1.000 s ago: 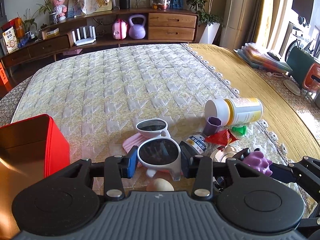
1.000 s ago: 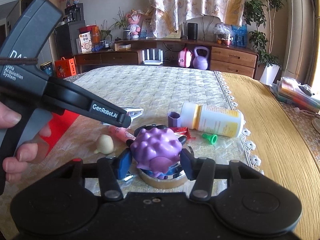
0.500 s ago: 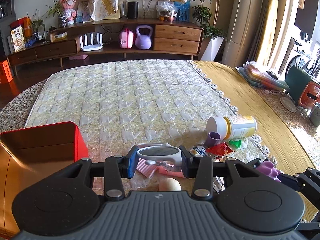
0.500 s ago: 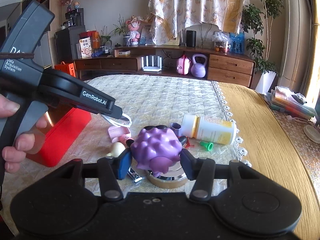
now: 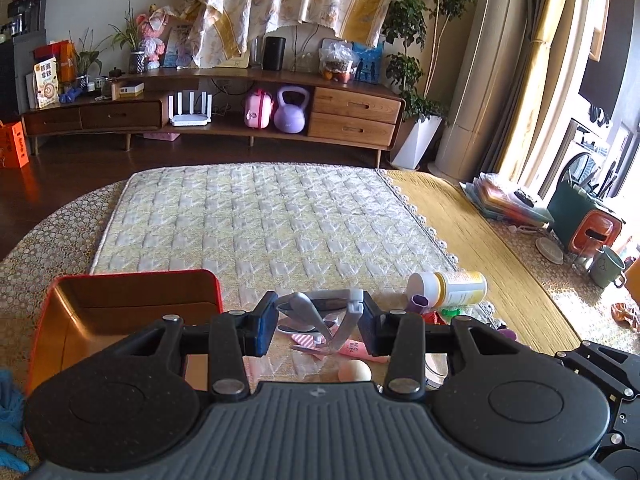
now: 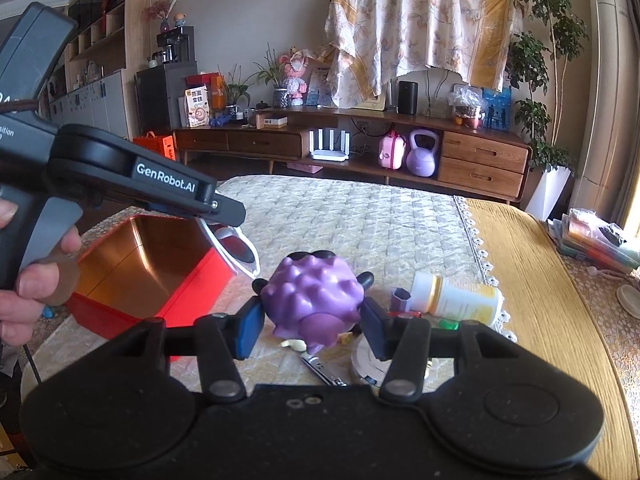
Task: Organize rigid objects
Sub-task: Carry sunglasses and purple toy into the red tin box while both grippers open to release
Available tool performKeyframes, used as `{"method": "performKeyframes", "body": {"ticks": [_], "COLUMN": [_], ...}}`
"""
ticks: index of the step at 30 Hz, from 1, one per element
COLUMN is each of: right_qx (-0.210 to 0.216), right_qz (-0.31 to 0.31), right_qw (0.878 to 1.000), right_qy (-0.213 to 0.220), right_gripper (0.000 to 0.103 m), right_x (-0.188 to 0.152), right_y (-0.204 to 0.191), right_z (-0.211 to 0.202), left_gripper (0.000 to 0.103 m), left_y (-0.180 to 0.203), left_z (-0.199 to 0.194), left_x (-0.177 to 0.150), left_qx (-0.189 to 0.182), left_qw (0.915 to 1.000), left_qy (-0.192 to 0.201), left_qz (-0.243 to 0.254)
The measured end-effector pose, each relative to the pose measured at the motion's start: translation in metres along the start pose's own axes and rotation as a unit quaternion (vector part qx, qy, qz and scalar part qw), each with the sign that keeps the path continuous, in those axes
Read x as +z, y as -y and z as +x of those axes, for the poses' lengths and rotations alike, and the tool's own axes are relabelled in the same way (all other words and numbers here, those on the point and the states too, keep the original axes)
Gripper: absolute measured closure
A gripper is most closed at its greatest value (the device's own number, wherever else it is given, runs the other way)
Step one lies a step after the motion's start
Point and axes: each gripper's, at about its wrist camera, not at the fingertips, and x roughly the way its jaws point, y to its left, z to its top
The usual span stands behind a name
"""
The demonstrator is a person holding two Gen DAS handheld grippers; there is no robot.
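My left gripper [image 5: 318, 322] is shut on white-framed sunglasses [image 5: 320, 312], held in the air above the quilted mat. In the right wrist view the sunglasses [image 6: 236, 250] hang from the left gripper beside the open red box [image 6: 132, 280]. My right gripper [image 6: 312, 320] is shut on a knobbly purple toy [image 6: 312, 300], lifted over the clutter. The red box [image 5: 120, 304] lies low on the left in the left wrist view, its gold inside showing.
On the mat lie a white-capped yellow bottle [image 6: 456, 300], a small purple cup [image 6: 400, 298], a green piece [image 6: 448, 324], nail clippers [image 6: 320, 368], a round tin [image 6: 368, 360] and an egg-like ball [image 5: 354, 370]. A yellow cloth [image 6: 540, 300] covers the table's right side.
Both grippers have risen with their loads. The left one carried the sunglasses up and toward the red box, and the sunglasses now hang edge-on.
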Motion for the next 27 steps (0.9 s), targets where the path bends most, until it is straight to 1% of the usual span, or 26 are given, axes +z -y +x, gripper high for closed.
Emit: {"method": "performKeyframes", "body": {"ticks": [7,13,22,27], "right_qx": [0.027,0.048,0.076,0.086], "right_qz": [-0.017,-0.037,-0.049,-0.058], "right_qw": [0.999,0.998,0.993,0.99], "right_qy": [-0.007,-0.022,-0.071,-0.094], "right_gripper": [0.051,0.051,0.051,0.051], "right_x": [0.017,0.026,0.033,0.036], "right_y": [-0.032,-0.064,-0.101,-0.119], "right_z": [0.012,0.031,0.082,0.112], "left_gripper": [0.062,0.062,0.062,0.062], "left_y": [-0.038,-0.073,-0.125,-0.144], "left_z": [-0.029,-0.036,-0.022,-0.007], "left_x": [0.006,0.004,-0.005,-0.011], "left_qx": [0.01,0.026,0.069,0.088], "left_qw": [0.9995,0.9985,0.9948,0.9929], "left_qy": [0.02,0.03,0.037,0.037], "left_qz": [-0.021,-0.039,-0.065,-0.071]}}
